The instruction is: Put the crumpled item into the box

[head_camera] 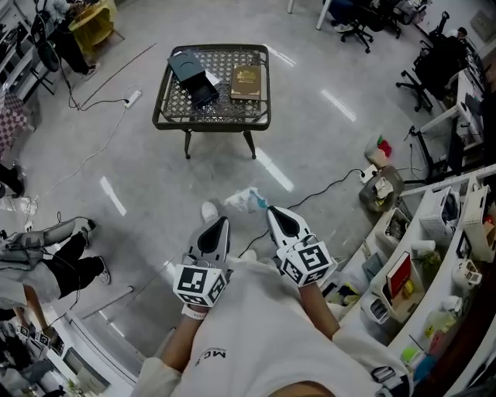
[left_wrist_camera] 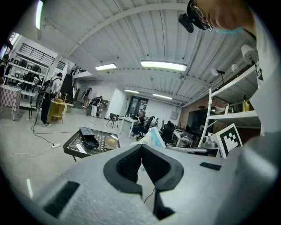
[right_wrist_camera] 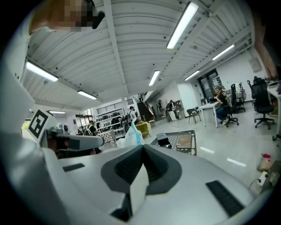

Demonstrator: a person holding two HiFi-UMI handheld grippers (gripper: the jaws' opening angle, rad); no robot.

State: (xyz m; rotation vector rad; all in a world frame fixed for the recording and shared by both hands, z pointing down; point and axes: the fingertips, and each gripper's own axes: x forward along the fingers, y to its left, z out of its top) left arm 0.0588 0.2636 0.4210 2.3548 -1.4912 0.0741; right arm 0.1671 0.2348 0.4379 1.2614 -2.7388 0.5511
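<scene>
A crumpled white and blue item (head_camera: 246,200) sticks out from the tip of my right gripper (head_camera: 269,209), which is shut on it. In the right gripper view it rises above the closed jaws as a white and blue wad (right_wrist_camera: 130,135), and a white strip runs down between them. My left gripper (head_camera: 225,220) hangs just left of it, shut with nothing between its jaws (left_wrist_camera: 142,147); the item (left_wrist_camera: 152,137) shows beyond its tip. Ahead on the floor stands a low mesh table (head_camera: 167,105) carrying an open black box (head_camera: 194,74) and a brown flat box (head_camera: 246,81).
Cables and a power strip (head_camera: 132,98) lie on the floor left of the table. Shelving (head_camera: 434,233) full of things lines the right side. Office chairs (head_camera: 356,23) stand at the back. A person's legs (head_camera: 54,252) are at the left.
</scene>
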